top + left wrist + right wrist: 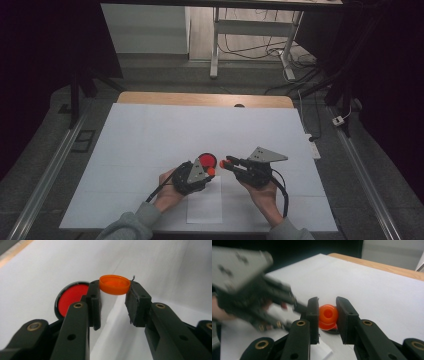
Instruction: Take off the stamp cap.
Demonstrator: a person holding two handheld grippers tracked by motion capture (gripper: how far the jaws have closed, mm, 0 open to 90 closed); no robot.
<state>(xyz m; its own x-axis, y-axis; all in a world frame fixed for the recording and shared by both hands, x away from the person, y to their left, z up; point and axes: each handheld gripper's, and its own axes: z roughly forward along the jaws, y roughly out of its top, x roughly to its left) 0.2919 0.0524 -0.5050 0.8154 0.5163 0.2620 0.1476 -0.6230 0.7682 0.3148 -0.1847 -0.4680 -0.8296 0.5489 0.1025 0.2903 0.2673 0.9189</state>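
Observation:
My left gripper (114, 291) is shut on a shallow orange cap (115, 284), pinched by its rim between the two pads with its hollow side up. In the high view the left gripper (210, 172) is just left of the table's middle, the cap (211, 171) at its tips. My right gripper (327, 305) is shut on a small orange round piece (327, 315) with a hole in its face. From above, the right gripper (224, 164) points left, tip to tip with the left one. A red disc in a black rim (206, 160) lies flat behind the left jaws.
A white sheet (150, 135) covers the table, with a wooden edge (200, 98) at the back. A smaller white paper (205, 205) lies near the front edge between the person's hands. A white power strip (313, 148) sits off the right side.

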